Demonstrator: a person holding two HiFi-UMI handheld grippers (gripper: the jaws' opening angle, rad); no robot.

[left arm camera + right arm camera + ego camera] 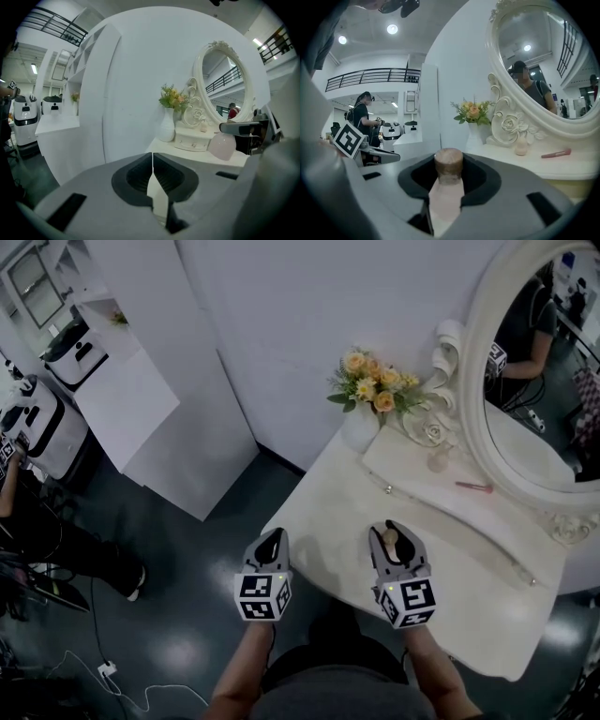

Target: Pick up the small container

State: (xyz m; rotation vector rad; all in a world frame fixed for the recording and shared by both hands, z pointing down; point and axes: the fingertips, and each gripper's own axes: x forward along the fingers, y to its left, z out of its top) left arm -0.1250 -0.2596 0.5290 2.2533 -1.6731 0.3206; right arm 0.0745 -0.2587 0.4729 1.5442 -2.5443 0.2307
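The right gripper has its jaws clamped on the small container, a pale pink bottle standing upright between them. Its brownish cap pokes out just past the jaw tips. The jaws stand partly apart, as wide as the bottle's body (the pads press on both of its sides). In the head view this gripper hangs over the front part of the white dressing table. Whether the bottle's base is clear of the top cannot be told.

Ahead of the right jaws and a little to their right, a white vase of orange and yellow flowers stands at the back of the table. It is just beside the carved frame of an oval mirror. Further to the right of the jaws, on the raised shelf under the mirror, sit a second small bottle and a pink stick. Both are well apart from the held container.

The left gripper has its jaws together, with only a thin seam between the pads and nothing in them. It hangs off the table's left edge, over the dark floor. To the right of its jaws the right gripper shows, with the pink container in its grip.
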